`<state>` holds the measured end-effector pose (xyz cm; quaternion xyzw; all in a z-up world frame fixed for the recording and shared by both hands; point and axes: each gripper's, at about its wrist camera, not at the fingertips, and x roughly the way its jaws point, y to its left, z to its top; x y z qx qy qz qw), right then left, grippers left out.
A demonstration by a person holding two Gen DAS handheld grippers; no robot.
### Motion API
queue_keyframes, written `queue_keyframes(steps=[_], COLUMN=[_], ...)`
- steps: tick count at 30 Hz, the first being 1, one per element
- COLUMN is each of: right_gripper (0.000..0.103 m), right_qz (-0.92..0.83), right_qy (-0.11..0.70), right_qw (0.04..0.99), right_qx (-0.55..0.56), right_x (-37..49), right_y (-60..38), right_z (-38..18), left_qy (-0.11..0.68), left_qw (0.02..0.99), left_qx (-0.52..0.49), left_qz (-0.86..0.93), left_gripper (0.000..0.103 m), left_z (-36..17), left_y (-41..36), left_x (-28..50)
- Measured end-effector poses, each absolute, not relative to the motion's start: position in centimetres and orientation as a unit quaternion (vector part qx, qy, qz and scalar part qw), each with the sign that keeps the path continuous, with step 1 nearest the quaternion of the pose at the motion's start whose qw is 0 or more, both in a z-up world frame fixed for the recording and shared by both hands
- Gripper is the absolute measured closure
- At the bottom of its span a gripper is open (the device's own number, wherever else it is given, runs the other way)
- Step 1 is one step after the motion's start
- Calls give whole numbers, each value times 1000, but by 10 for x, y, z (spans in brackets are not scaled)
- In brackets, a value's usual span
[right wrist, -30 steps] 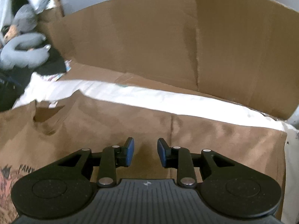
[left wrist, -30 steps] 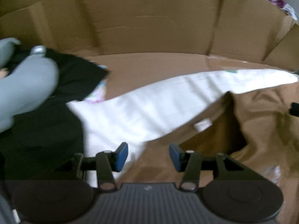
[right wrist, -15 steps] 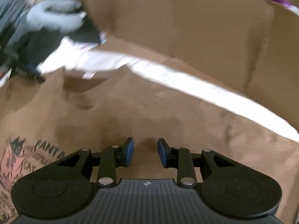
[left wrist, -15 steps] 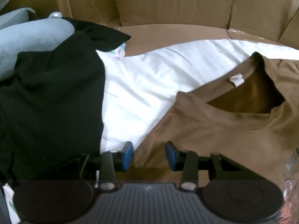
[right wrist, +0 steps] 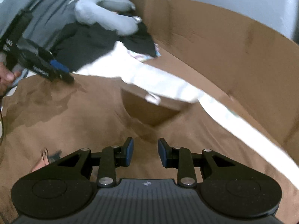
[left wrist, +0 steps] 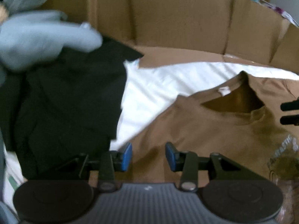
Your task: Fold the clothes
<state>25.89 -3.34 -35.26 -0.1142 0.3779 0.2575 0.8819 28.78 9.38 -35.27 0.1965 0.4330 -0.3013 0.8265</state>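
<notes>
1. The brown T-shirt (left wrist: 214,130) lies spread on a white sheet (left wrist: 158,89), neck opening up, with a printed graphic (left wrist: 284,153) on its chest.
2. The left hand-held gripper (left wrist: 148,155) is over the shirt's shoulder edge; its jaws are closing, with cloth below them and nothing pinched.
3. The right hand-held gripper (right wrist: 145,152) hangs over the shirt below the collar, jaws apart, holding nothing.
4. A black garment (left wrist: 65,102) and a grey neck pillow (right wrist: 106,13) lie beside the shirt.
5. Cardboard walls (right wrist: 224,46) stand behind.
</notes>
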Motion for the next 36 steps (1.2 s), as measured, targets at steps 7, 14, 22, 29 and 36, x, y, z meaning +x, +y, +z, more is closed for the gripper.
queue_keyframes(steps=[7,14,22,29,36], right_gripper=[66,64,64,64,64], right_qz=[266,272,248,213,177], right_qy=[369,405,463,529,593], right_qw=[887,873,851,814,766], right_qx=[-77,-11,16,114,174], right_x=[311,371,406,433,461], right_y=[20,64,85,78,79], right_z=[-355,-360,-381,-395,-407], left_qy=[442,454,446,442,438], left_qw=[822,818,820,820,817], left_qx=[160,116,118,132,149], left_qz=[-322,-334,-338,-339,-344], left_gripper=[63,64,64,65,65], left_z=[-375,-376,-382,-383,-385], left_y=[101,118,122,119,116], left_x=[282,290,285,282,280])
